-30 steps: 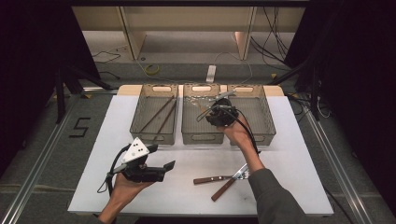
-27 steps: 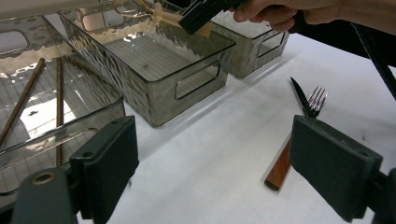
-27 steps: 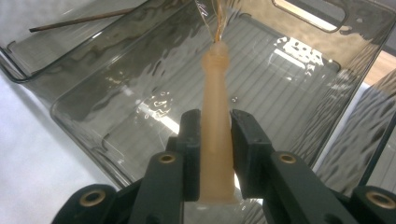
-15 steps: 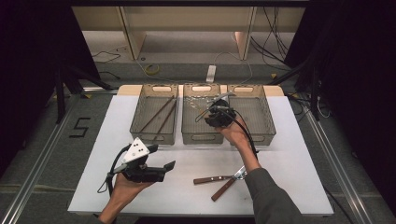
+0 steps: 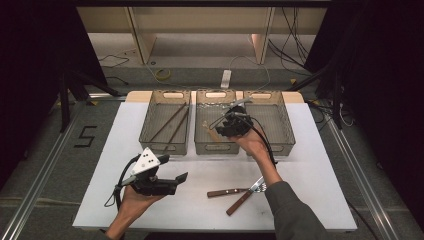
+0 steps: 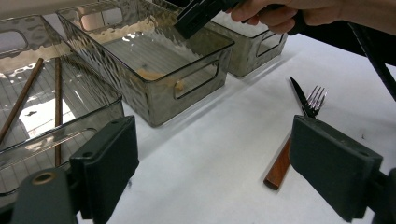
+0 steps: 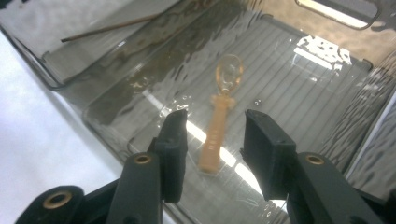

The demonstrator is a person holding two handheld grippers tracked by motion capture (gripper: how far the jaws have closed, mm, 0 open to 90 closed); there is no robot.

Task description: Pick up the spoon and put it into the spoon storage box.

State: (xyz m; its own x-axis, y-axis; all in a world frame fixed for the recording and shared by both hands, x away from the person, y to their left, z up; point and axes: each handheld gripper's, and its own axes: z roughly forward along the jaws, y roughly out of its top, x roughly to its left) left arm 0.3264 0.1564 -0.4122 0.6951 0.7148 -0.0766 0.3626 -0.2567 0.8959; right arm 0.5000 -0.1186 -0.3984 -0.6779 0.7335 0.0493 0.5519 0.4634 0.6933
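Job: sorting cutlery into three clear bins at the back of the tabletop (image 5: 310, 165); looks like the spoon drop is the step in hand.
Spoon: pale wooden spoon (image 7: 219, 123) lies flat on the ribbed floor of the middle bin (image 5: 216, 146), bowl end away from the tongs.
R tongs: right tongs (image 7: 212, 140) hang over the middle bin, jaws have just been opening, now spread w/ the spoon below the gap, pads not pressing it.
L tongs: left tongs (image 6: 212, 163) spread wide, nothing between, held low over the tabletop near the front edge.
Still out: fork (image 5: 257, 185) and two wood-handled pieces, prob. knives (image 5: 235, 195), lying crossed on the tabletop.
Doing it well: I'd lift the R tongs straight up, jaws apart, so a pad doesn't snag the handle or nudge the bin wall; then go for the fork by its handle.
View diffs: right gripper view gives the spoon's lie and the pad gap; high view shows the chopsticks (image 5: 170, 122) in the left bin; left gripper view shows the fork tines (image 6: 316, 97) and a knife blade close up.
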